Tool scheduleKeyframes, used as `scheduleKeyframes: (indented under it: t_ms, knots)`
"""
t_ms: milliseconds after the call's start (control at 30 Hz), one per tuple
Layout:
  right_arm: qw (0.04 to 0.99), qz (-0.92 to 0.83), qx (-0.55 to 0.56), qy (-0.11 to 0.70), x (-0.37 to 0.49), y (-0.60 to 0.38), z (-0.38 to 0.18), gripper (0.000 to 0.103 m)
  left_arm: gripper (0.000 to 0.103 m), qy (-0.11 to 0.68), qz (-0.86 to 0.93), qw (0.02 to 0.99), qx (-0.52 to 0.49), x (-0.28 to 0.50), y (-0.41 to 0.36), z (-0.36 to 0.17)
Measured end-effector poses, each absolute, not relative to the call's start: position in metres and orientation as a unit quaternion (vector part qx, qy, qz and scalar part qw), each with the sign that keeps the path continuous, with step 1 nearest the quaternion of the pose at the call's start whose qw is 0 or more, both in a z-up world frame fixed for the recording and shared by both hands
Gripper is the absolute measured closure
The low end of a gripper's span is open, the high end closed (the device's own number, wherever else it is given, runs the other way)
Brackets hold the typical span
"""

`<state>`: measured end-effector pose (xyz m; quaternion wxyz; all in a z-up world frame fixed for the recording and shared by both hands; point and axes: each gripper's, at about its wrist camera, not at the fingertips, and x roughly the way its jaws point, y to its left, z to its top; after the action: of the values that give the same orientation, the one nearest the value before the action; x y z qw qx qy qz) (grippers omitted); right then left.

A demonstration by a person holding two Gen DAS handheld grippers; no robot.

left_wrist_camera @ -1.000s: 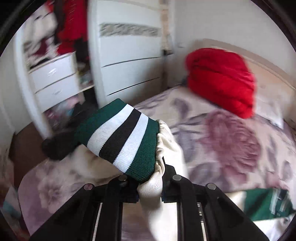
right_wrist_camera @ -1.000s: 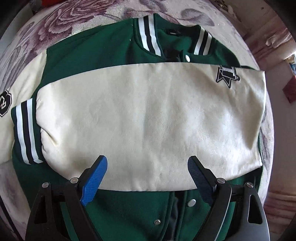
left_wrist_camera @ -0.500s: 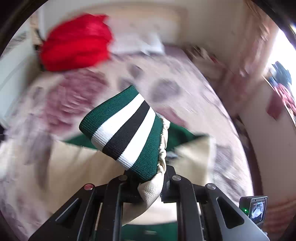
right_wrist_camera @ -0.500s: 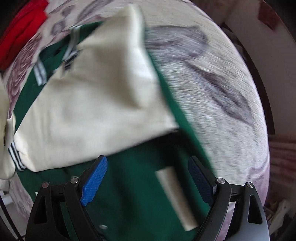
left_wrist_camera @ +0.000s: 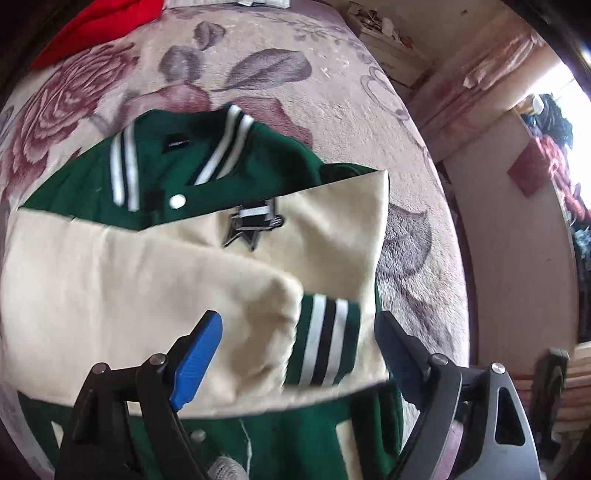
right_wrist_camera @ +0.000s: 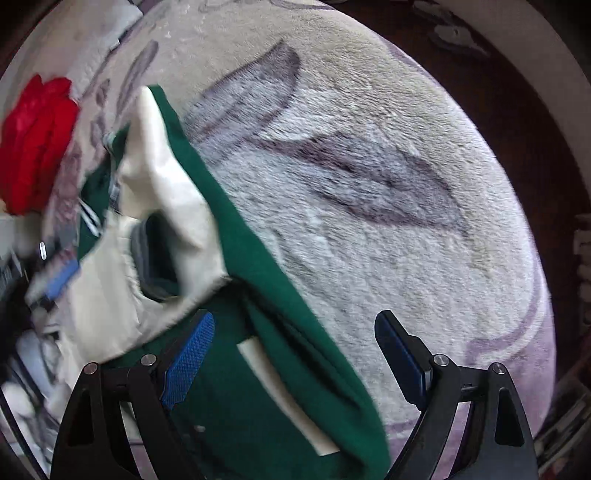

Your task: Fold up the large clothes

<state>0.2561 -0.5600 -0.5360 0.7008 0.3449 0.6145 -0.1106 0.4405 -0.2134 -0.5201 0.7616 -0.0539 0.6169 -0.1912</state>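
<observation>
A green varsity jacket [left_wrist_camera: 207, 162] with cream sleeves lies face up on the floral bedspread [left_wrist_camera: 332, 85]. Both cream sleeves are folded across its chest; the upper one ends in a green, white and black striped cuff [left_wrist_camera: 325, 343]. My left gripper [left_wrist_camera: 299, 354] is open and empty, its blue pads just above that cuff. In the right wrist view the jacket's green side edge [right_wrist_camera: 266, 280] and a cream pocket strip [right_wrist_camera: 280, 387] lie under my right gripper [right_wrist_camera: 295, 358], which is open and empty over the jacket's right edge.
A red folded blanket [right_wrist_camera: 33, 140] lies at the head of the bed; it also shows in the left wrist view [left_wrist_camera: 99, 26]. The bed's right edge drops to a dark floor [right_wrist_camera: 517, 92]. A pink-panelled wall [left_wrist_camera: 517, 258] stands to the right.
My left gripper swung the striped cuff and sleeve over the jacket, laid them on the other sleeve and opened. My right gripper moved from the chest to the jacket's right edge, staying open.
</observation>
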Motion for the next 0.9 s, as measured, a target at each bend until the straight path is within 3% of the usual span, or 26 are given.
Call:
scheduleKeyframes:
  t_ms: [133, 233, 367, 433, 467, 667, 767, 900]
  knots:
    - [0.701, -0.053, 0.398, 0.590, 0.279, -0.538, -0.529, 0.013, 0.019, 0.606, -0.103, 0.788, -0.037, 0.434, -0.137, -0.510]
    - [0.700, -0.004, 0.399, 0.592, 0.319, -0.509, -0.541, 0.013, 0.019, 0.604, 0.027, 0.796, 0.033, 0.438, -0.062, -0.534]
    - [0.668, 0.039, 0.368, 0.645, 0.378, -0.463, -0.582, 0.014, 0.019, 0.618, 0.125, 0.775, 0.046, 0.449, 0.017, -0.576]
    - [0.671, 0.052, 0.331, 0.662, 0.398, -0.442, -0.593, 0.059, 0.016, 0.625, 0.133, 0.768, 0.029, 0.452, 0.041, -0.593]
    - [0.676, 0.044, 0.300, 0.672, 0.405, -0.432, -0.593, 0.090, 0.016, 0.628, 0.136, 0.766, 0.022, 0.453, 0.047, -0.598]
    - [0.763, -0.027, 0.242, 0.599, 0.422, -0.438, -0.535, 0.093, 0.016, 0.617, 0.108, 0.779, 0.009, 0.458, 0.038, -0.597]
    - [0.733, -0.040, 0.243, 0.634, 0.445, -0.448, -0.556, 0.091, 0.015, 0.630, 0.109, 0.769, -0.003, 0.462, 0.046, -0.613]
    - [0.699, -0.044, 0.253, 0.668, 0.438, -0.446, -0.560, 0.071, 0.016, 0.632, 0.118, 0.766, -0.019, 0.448, 0.053, -0.601]
